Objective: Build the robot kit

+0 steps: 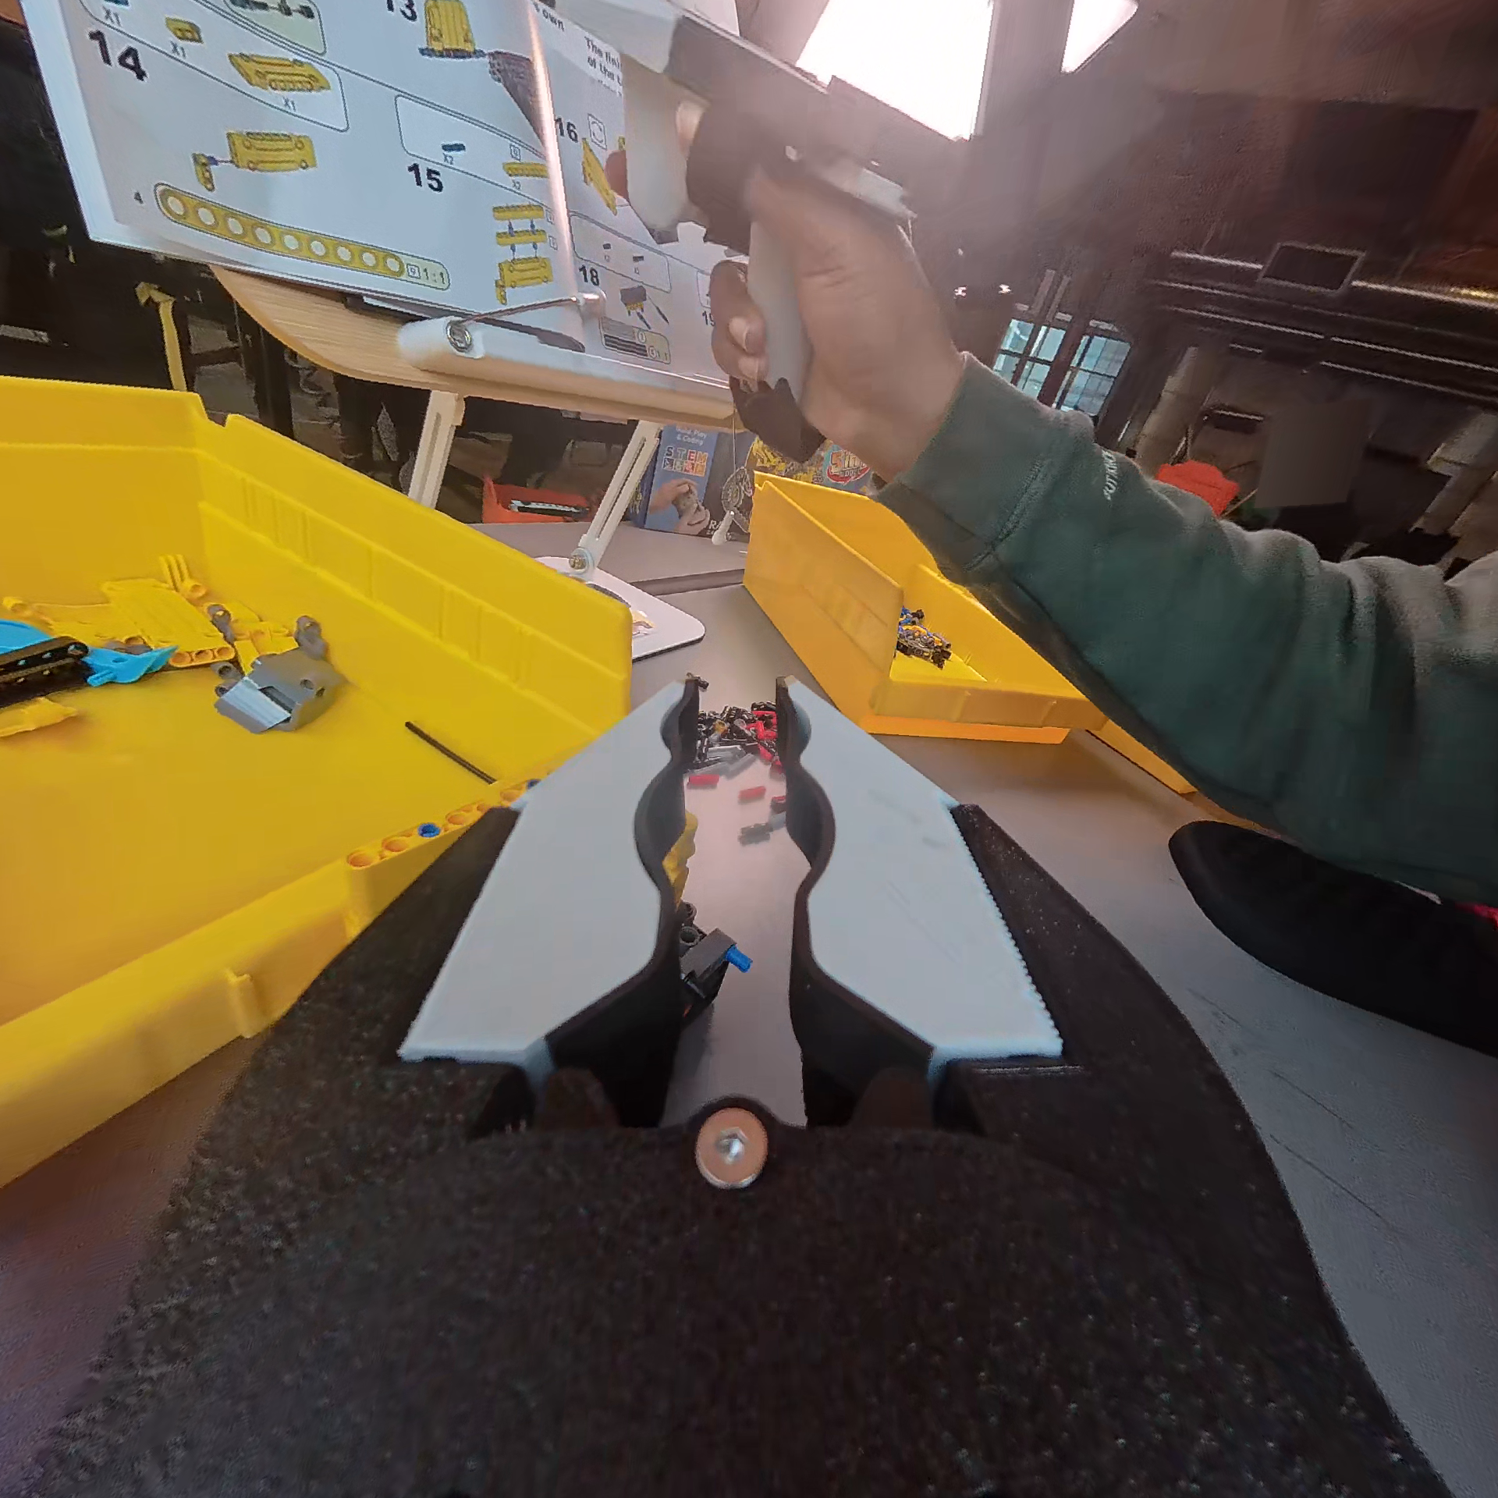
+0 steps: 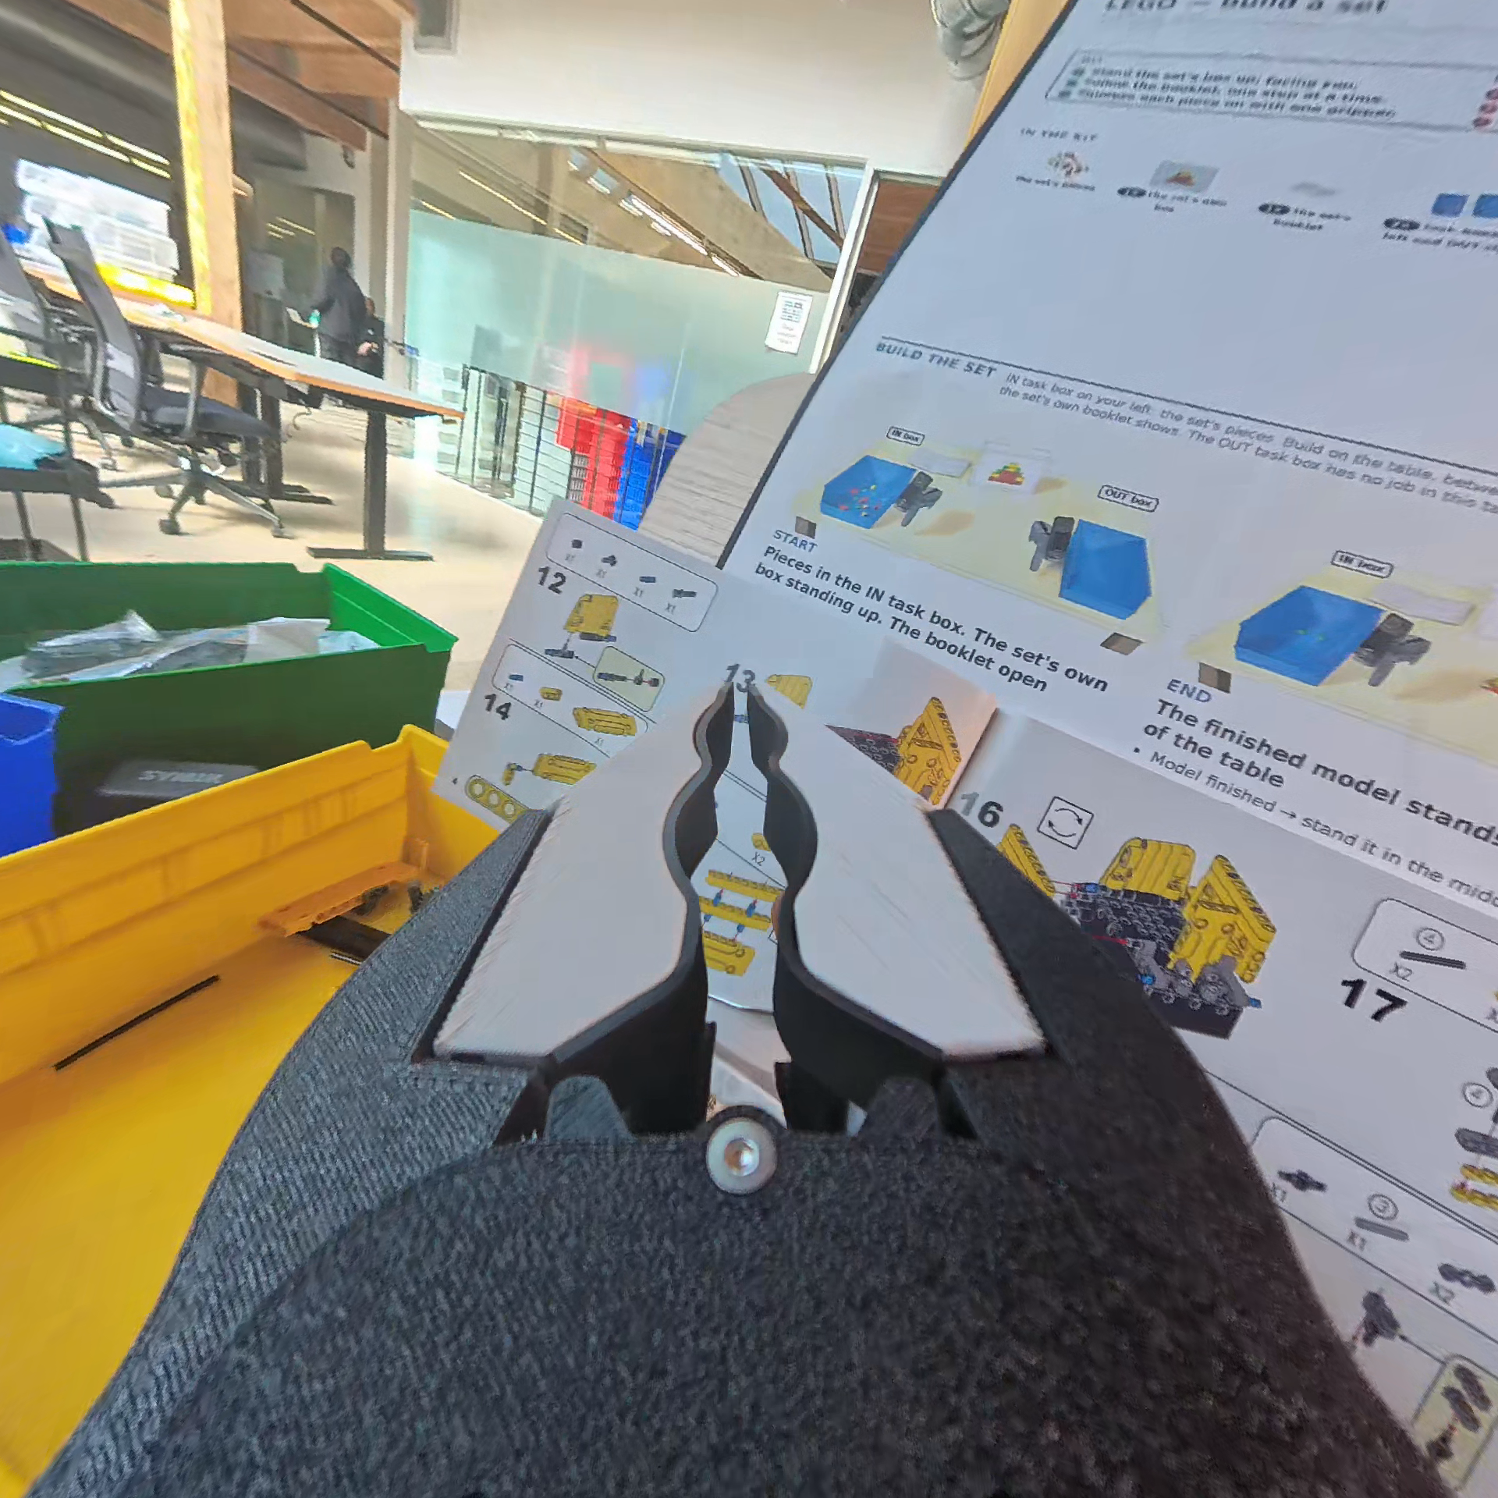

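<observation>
My left gripper (image 1: pixel 736 689) is open and empty, low over the grey table. Beyond its tips lies a pile of small black, red and grey pieces (image 1: pixel 734 729). A small black piece with a blue pin (image 1: pixel 713 965) and a yellow part (image 1: pixel 685 851) lie on the table by its left finger. My right gripper (image 2: pixel 741 693) is shut, with nothing seen between its tips. It is raised in front of the open building booklet (image 2: pixel 1135 932). A hand (image 1: pixel 843 324) holds it up by the booklet (image 1: pixel 324 162) on its stand.
A yellow bin (image 1: pixel 405 567) on the left holds yellow beams, a grey block (image 1: pixel 280 689) and a black axle (image 1: pixel 450 754). A second yellow bin (image 1: pixel 819 592) stands at the right. A printed sheet (image 2: pixel 1135 324) stands behind the booklet. A green bin (image 2: pixel 243 689) is far left. The gap from one gripper's tips to the other's is roughly 30 cm.
</observation>
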Demonstrator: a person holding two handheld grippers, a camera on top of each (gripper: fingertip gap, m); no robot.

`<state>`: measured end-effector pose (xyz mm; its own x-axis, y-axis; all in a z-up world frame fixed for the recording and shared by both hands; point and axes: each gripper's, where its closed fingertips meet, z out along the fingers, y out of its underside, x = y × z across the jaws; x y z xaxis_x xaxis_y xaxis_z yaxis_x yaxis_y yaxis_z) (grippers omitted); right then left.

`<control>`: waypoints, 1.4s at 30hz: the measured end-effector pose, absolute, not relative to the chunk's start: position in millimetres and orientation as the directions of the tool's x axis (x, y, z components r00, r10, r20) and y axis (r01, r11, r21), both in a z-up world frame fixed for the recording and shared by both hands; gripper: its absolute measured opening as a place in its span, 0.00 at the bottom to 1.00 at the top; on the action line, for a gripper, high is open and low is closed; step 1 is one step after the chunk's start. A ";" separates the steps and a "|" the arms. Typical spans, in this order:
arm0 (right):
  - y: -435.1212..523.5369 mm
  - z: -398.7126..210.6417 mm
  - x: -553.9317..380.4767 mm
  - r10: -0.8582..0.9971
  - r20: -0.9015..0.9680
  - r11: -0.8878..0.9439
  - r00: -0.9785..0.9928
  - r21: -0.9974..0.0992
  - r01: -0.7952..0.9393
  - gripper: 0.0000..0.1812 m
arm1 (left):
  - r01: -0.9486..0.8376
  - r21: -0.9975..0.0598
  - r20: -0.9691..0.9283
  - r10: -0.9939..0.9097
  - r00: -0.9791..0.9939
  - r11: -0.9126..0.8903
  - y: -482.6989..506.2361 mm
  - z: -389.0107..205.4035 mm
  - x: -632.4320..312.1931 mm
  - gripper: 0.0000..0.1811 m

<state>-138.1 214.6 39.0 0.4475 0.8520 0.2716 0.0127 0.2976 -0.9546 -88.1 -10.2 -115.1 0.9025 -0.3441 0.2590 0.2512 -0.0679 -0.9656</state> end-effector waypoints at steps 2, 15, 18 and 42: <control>226.9 35.2 -142.6 0.848 0.264 0.280 0.460 -0.959 0.034 0.02 | 0.266 -0.961 0.275 -0.350 0.896 -0.075 -9.9 -115.7 -88.2 0.09; 260.6 22.4 -123.7 0.812 0.283 0.276 0.511 -0.957 0.093 0.02 | 0.246 -0.959 0.280 -0.357 0.891 -0.138 -6.3 -128.0 -81.6 0.08; 259.9 21.3 -123.3 0.811 0.293 0.281 0.506 -0.954 0.101 0.02 | 0.240 -0.962 0.272 -0.345 0.899 -0.132 -6.1 -127.8 -84.5 0.08; -20.0 -198.7 1.1 0.901 0.118 0.358 -0.419 -0.746 0.561 0.18 | -0.323 -0.737 -0.112 -0.364 0.925 -0.594 -33.7 -213.8 -93.1 0.27</control>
<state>1.1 -20.0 -198.7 -0.4186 0.9005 0.1176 0.5614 0.3584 -0.7459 -93.1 -33.7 -213.8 0.9248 -0.3635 -0.1122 -0.3228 -0.5935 -0.7373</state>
